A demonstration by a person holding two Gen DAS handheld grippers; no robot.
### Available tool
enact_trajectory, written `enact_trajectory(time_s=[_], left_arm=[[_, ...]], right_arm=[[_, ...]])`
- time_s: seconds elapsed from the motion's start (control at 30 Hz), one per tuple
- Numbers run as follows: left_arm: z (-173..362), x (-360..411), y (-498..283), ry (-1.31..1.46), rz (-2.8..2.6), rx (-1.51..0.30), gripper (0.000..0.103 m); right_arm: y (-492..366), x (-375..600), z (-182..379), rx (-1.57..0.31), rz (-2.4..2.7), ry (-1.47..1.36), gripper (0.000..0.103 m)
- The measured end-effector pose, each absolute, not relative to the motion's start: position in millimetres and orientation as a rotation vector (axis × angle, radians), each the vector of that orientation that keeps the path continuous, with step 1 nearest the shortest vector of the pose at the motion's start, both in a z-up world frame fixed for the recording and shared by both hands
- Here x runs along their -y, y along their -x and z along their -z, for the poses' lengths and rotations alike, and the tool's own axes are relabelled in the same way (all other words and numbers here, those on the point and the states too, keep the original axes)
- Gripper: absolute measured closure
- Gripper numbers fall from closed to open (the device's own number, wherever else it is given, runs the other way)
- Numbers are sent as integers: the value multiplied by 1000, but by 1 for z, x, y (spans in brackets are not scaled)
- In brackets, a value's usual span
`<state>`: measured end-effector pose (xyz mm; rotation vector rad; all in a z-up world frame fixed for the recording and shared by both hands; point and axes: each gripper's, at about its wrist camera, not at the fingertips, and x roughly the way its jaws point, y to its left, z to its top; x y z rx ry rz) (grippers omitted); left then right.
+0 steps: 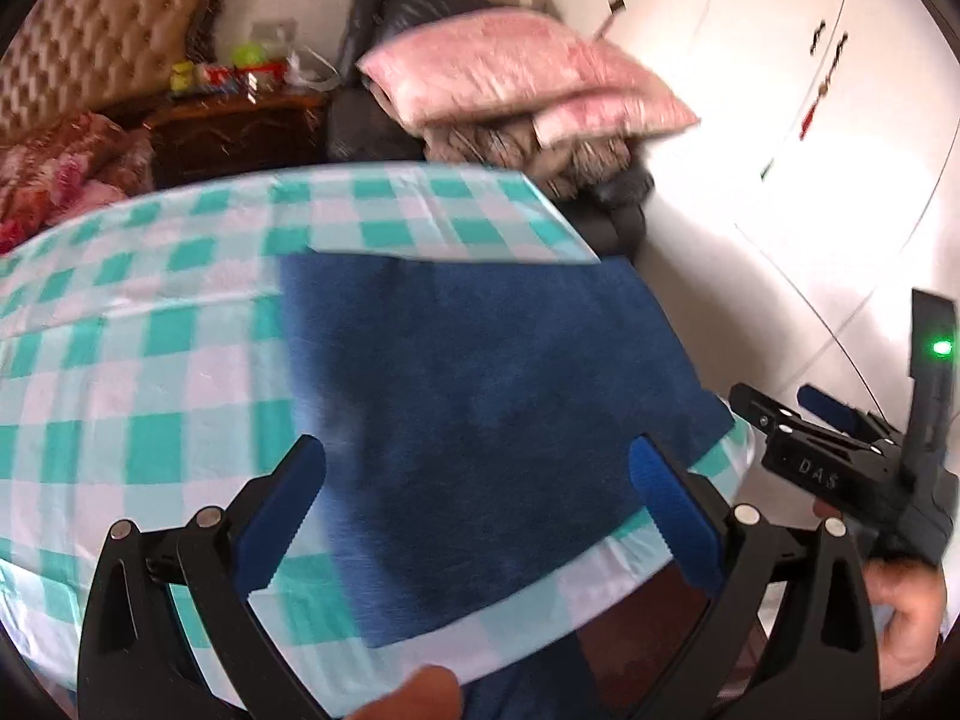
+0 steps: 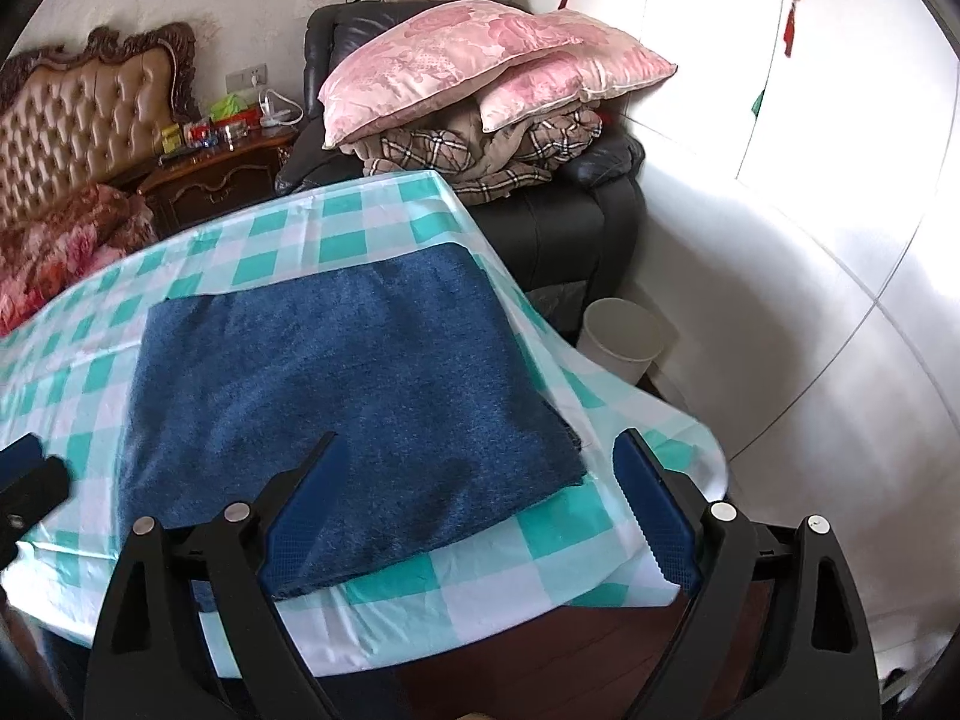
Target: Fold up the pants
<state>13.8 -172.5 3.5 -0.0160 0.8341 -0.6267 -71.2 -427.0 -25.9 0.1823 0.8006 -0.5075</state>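
Dark blue pants [image 1: 480,396] [image 2: 354,396] lie folded into a flat rectangle on the table with the teal and white checked cloth [image 1: 150,324] [image 2: 384,210], near its front right corner. My left gripper [image 1: 480,480] hovers open above the near part of the pants, nothing between its blue pads. My right gripper [image 2: 480,468] is open too, held over the near right corner of the pants. In the left wrist view the right gripper [image 1: 780,405] shows at the right edge, off the table, with a hand [image 1: 906,606] under it. The left gripper [image 2: 24,468] peeks in at the left edge of the right wrist view.
Beyond the table stands a dark armchair [image 2: 570,204] piled with pink pillows [image 2: 480,54] and a plaid blanket. A wooden nightstand [image 2: 216,174] with small items and a tufted headboard [image 2: 78,114] are at the back left. A white bin [image 2: 621,336] sits on the floor right of the table.
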Motion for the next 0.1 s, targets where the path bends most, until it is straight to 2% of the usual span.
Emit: enact_trajectory(time_s=[0.1], left_arm=[[-2,85,-14,120,489,-769,2]], right_arm=[[71,435,32,-791,493,-236,16]])
